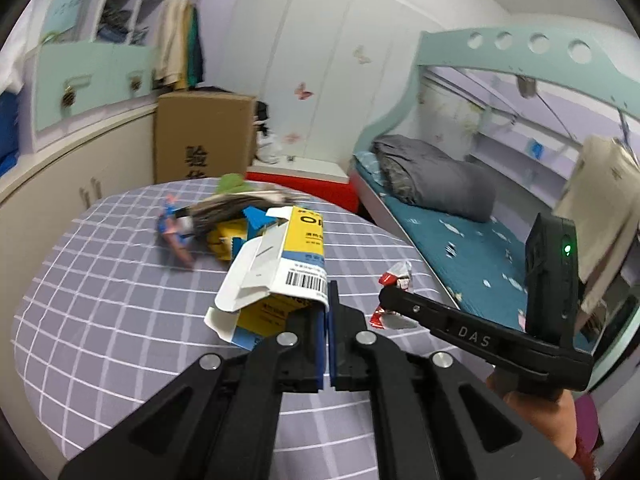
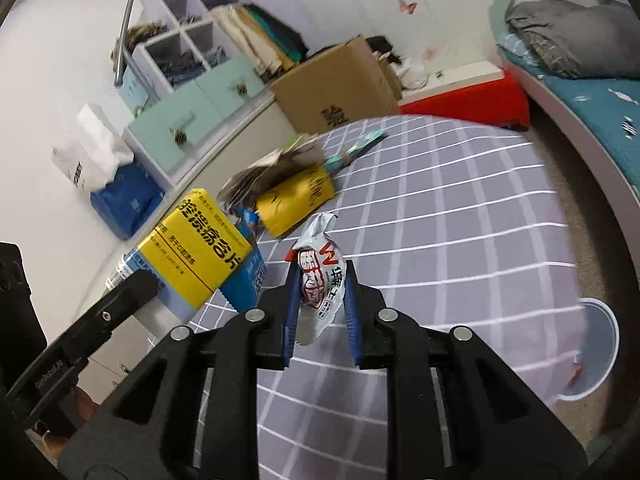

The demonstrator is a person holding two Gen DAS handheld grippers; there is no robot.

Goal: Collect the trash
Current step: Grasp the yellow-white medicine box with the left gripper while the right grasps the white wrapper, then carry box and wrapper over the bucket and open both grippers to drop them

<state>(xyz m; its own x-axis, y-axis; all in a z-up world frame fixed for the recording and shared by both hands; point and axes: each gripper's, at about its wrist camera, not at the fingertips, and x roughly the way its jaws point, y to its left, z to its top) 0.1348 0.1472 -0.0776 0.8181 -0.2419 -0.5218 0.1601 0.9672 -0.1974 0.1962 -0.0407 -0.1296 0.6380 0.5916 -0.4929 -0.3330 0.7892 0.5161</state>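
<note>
Left gripper (image 1: 326,312) at frame bottom, pinched on yellow carton (image 1: 276,276) above checked table (image 1: 100,300); right gripper (image 2: 320,300) clamped around snack wrapper (image 2: 320,276); only right view: bin (image 2: 596,348) lower right; trash heap (image 2: 284,184) beyond.

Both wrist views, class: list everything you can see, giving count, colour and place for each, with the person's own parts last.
Opened carton: one, yellow, blue and white, held over the table.
Snack wrapper: one, white and red, held over the table.
Trash pile: one heap, yellow, blue and brown pieces, far part of the table.
Table: one, purple cloth with white grid.
Cardboard box: one, brown, on the floor behind the table.
Bin: one, pale, on the floor right of the table.
Tissue pack: one, blue, white tissue on top, by the wall.
Bed: one, teal sheet, grey blanket.
Left tongs: black, shut on the carton.
Right tongs: black, shut on the wrapper.
</note>
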